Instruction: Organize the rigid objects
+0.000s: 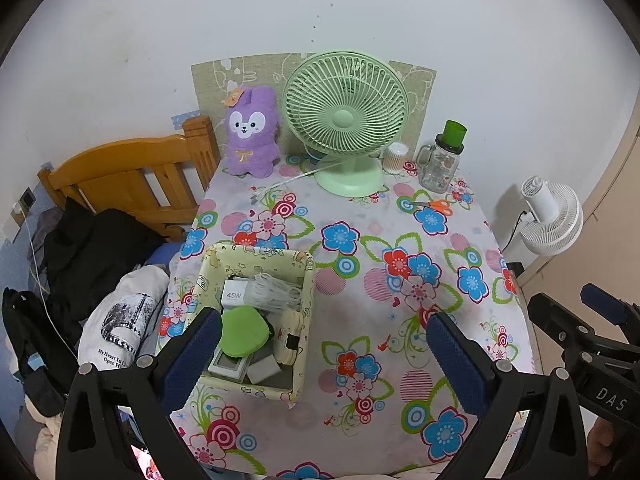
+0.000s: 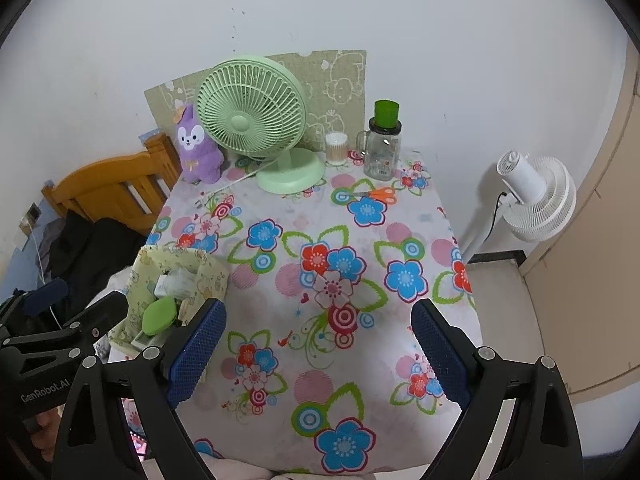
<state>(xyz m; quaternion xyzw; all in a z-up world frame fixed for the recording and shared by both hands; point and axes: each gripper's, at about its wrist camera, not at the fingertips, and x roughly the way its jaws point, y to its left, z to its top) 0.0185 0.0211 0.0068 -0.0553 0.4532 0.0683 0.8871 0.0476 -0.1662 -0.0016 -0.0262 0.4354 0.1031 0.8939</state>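
Both tongs hang above the near edge of the worktop (image 1: 360,320), which is covered by a flowered cloth, and both stand wide apart with nothing between their blue pads. The left tongs (image 1: 324,356) hover with the left pad over the near corner of a pale yellow-green fabric box (image 1: 308,312), while the right pad is over bare cloth. The box sits at the worktop's left edge and holds a white carton marked 45W (image 1: 233,294), a bundle of white cable (image 1: 272,290), a round green case (image 1: 244,332) and some small white and grey pieces lower down that are hard to tell apart. The right tongs (image 2: 318,350) hover over open cloth to the right of the box (image 2: 212,280); the box lies just beyond the left pad, apart from it.

At the far edge stand a purple plush rabbit (image 1: 251,132), a green desk fan (image 1: 346,120), a jar of cotton swabs (image 1: 395,158) and a glass mug jar with a green cup on top (image 1: 440,164). Orange-handled scissors (image 1: 434,206) lie flat just in front of the mug jar, well apart from both tongs.
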